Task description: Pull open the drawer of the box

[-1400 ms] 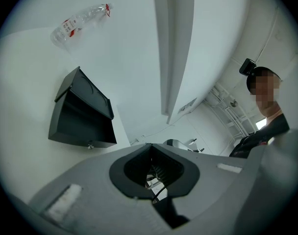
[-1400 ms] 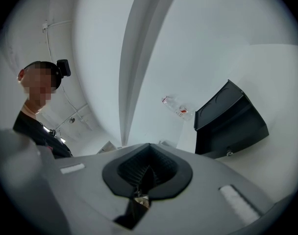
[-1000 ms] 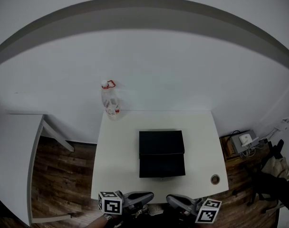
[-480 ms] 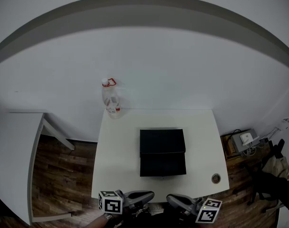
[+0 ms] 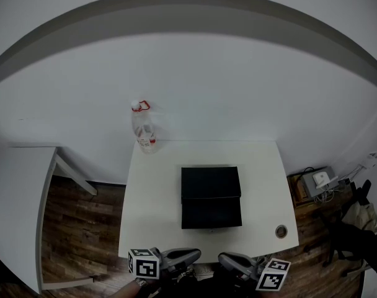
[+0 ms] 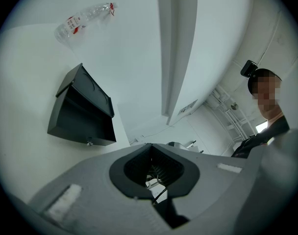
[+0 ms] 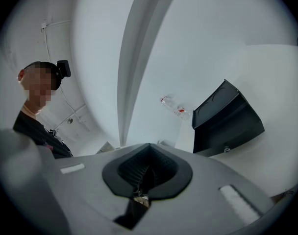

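The black box (image 5: 211,190) sits at the middle of your white surface (image 5: 151,191). Its drawer front (image 5: 211,214) faces you, with a small metal knob (image 6: 89,142) low at the centre, and the drawer looks shut. Nothing touches the box.

Your left claw (image 5: 195,253) and right claw (image 5: 224,259) hang at the near edge of the surface, well short of the knob, with their marker cubes toward you. In the left gripper view the left claw's jaws are pressed together with nothing between them. The right gripper view shows the same for the right claw.

A clear plastic bottle (image 5: 143,126) with a red-ringed cap stands at the far left corner. A small round fitting (image 5: 281,231) sits near the front right corner. A second pale table (image 5: 18,197) stands to the left, over a wooden floor (image 5: 83,228).
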Motion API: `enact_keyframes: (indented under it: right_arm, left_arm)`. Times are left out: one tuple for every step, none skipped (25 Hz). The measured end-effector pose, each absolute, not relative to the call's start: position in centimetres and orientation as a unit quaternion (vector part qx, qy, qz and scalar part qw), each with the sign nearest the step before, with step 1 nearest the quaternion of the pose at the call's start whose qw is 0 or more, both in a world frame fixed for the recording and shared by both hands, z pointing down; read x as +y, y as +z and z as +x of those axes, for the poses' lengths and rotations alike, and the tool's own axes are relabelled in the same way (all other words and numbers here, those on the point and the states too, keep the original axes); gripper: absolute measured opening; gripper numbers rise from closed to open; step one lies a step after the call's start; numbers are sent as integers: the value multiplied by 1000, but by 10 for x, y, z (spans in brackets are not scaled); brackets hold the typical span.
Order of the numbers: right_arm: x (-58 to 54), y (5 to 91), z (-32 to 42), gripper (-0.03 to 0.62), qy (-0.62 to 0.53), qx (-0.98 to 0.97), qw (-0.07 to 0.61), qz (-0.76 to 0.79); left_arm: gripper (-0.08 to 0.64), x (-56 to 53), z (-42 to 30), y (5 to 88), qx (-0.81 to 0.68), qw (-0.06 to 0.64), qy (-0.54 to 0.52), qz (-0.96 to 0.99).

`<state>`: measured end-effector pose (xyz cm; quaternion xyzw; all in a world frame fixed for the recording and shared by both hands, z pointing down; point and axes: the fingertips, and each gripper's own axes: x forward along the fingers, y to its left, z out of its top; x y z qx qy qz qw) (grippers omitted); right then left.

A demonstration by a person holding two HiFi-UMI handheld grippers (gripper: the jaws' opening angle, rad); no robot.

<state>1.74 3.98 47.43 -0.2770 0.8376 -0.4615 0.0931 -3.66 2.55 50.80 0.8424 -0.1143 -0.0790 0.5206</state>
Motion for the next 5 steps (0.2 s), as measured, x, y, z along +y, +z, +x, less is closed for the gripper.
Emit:
enact_keyframes:
  right_arm:
    - [40,475,18,3,-461,838,93,-278]
    - [40,475,18,3,-461,838,93,-278]
    - [40,475,18,3,-461,837,92,-279]
    - [39,476,19,3,-461,837,92,-279]
    - [39,476,19,3,-461,837,92,-280]
  left_arm:
    - [2,25,-37,508,-115,521,-79,842]
    - [2,25,-37,509,-115,521,-79,842]
    - [2,25,-36,509,-114,521,-79,842]
    - [2,25,-36,509,-114,521,-78,842]
    - [2,25,-36,509,-114,521,-78,842]
